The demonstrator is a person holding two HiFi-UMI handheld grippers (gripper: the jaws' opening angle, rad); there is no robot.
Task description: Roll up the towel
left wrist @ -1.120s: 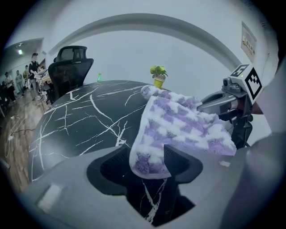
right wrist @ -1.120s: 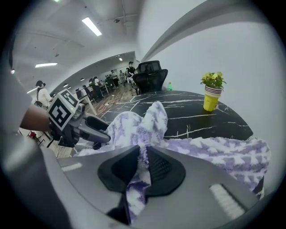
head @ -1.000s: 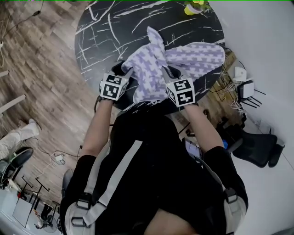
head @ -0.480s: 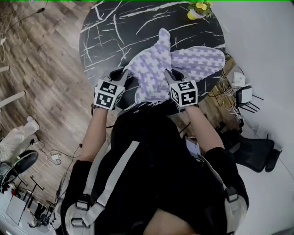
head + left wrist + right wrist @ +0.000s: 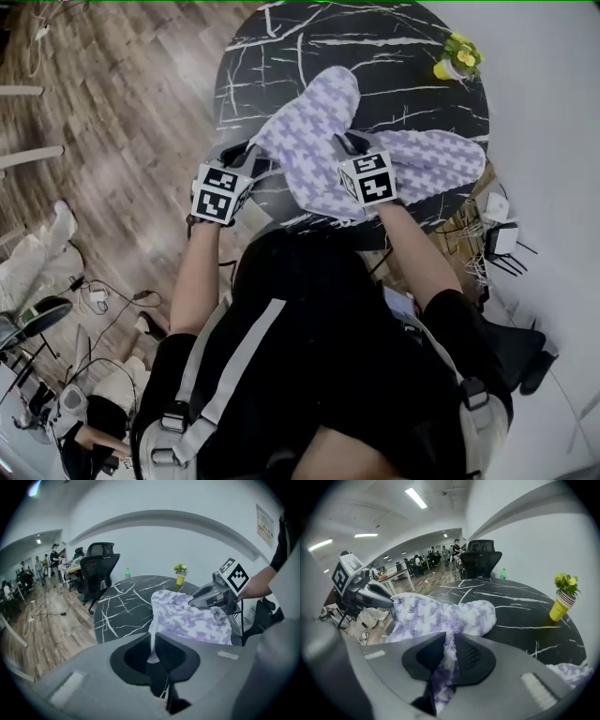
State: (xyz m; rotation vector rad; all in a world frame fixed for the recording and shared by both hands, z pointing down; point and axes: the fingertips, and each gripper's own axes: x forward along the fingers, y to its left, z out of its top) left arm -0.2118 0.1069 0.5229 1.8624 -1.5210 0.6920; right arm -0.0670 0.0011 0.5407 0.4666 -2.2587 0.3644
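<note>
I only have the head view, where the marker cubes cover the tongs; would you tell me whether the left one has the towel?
Observer: Yes. The left tongs have just been closing and now pinch a thin edge of the towel.
Operator: Thank you. And the right one?
Observer: The right tongs are shut on a thicker, bunched fold.
Operator: Is anything beyond the table?
Observer: A black office chair stands past its far edge.
</note>
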